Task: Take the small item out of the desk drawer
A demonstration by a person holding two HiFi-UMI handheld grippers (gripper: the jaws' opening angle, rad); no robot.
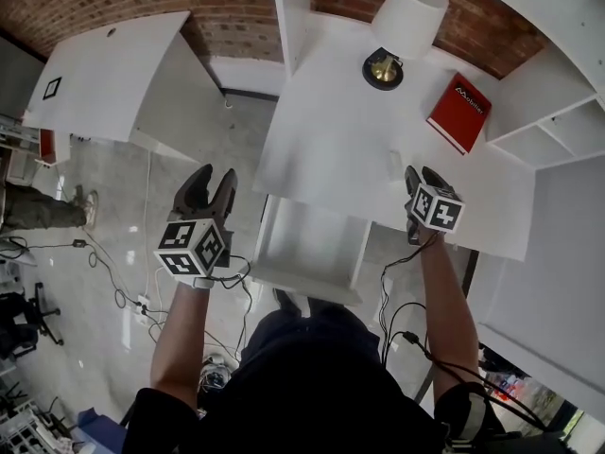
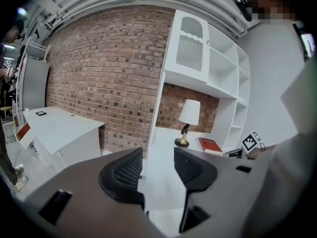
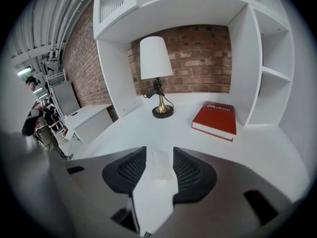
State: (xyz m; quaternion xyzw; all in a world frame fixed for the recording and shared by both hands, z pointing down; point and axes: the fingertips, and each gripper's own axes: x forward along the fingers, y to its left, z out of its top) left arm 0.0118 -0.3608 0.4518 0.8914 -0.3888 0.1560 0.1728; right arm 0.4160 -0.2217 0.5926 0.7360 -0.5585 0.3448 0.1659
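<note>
The white desk [image 1: 331, 130] has its drawer [image 1: 312, 244] pulled out toward me, and what shows of the inside looks bare. A small pale item [image 1: 395, 165] lies on the desktop near the front edge. My right gripper [image 1: 423, 180] hovers just behind and above it, open. In the right gripper view the item [image 3: 159, 166] shows in the gap of the right gripper [image 3: 159, 155], with the pads apart from it. My left gripper [image 1: 216, 178] hangs open and empty over the floor, left of the drawer. Only the desk shows between the jaws of the left gripper [image 2: 157, 170].
A lamp [image 1: 402, 26] and a red book [image 1: 459, 112] stand at the back of the desk. White shelves [image 1: 558, 130] rise on the right. A second white desk [image 1: 104, 74] is at far left, with a person [image 1: 38, 211] beside it. Cables [image 1: 123, 282] lie on the floor.
</note>
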